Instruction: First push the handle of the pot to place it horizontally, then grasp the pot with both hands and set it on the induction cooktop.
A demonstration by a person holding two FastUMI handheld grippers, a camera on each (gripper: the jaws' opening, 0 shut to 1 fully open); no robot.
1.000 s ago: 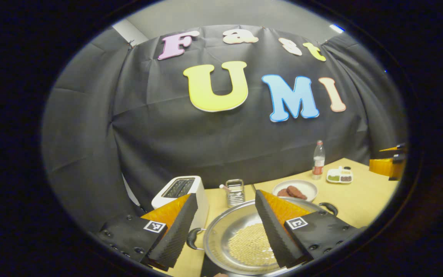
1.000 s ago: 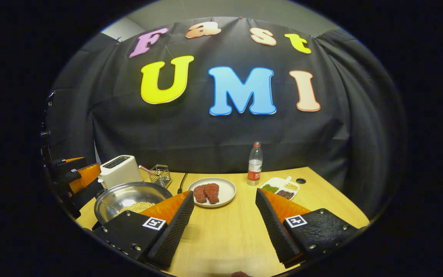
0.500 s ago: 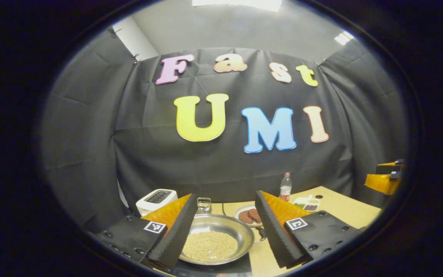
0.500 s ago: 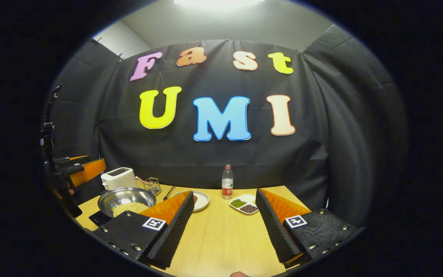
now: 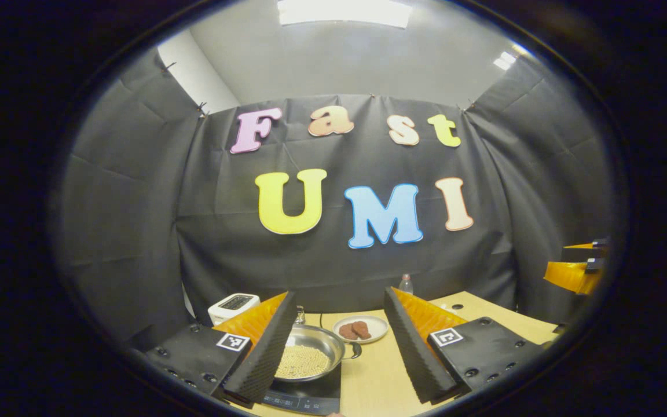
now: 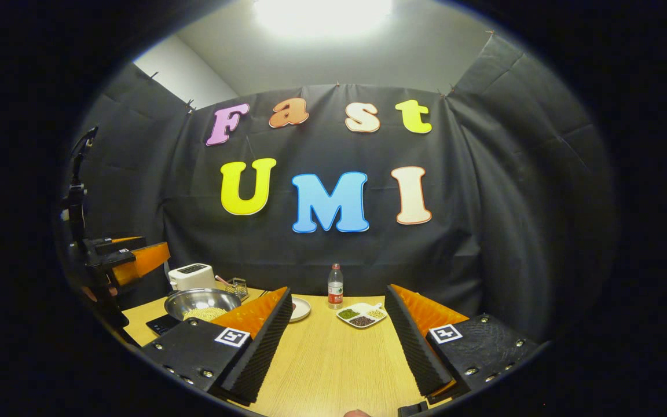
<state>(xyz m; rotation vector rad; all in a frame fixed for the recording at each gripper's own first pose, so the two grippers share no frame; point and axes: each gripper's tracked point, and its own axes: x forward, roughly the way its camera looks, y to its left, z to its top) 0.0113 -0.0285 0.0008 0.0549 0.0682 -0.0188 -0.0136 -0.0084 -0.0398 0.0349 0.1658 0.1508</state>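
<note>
Left gripper view: the left claw (image 5: 339, 347) stands wide open and grips nothing; its two fingers are spread well apart above the counter (image 5: 377, 376). Between and beyond them, the pot (image 5: 309, 359) rests on the induction cooktop (image 5: 304, 397), with a layer of pale beans inside and one dark handle (image 5: 356, 349) pointing right. A toaster (image 5: 233, 306) stands behind the pot to the left, and a plate of meat (image 5: 360, 329) lies just beyond it to the right.

Right gripper view: the right claw (image 6: 339, 341) is likewise wide open and empty, over bare counter (image 6: 333, 365). The pot (image 6: 203, 303) sits at far left on the cooktop (image 6: 162, 324), near the left claw (image 6: 131, 260). A bottle (image 6: 335, 286) and a divided dish (image 6: 361, 314) stand farther back.
</note>
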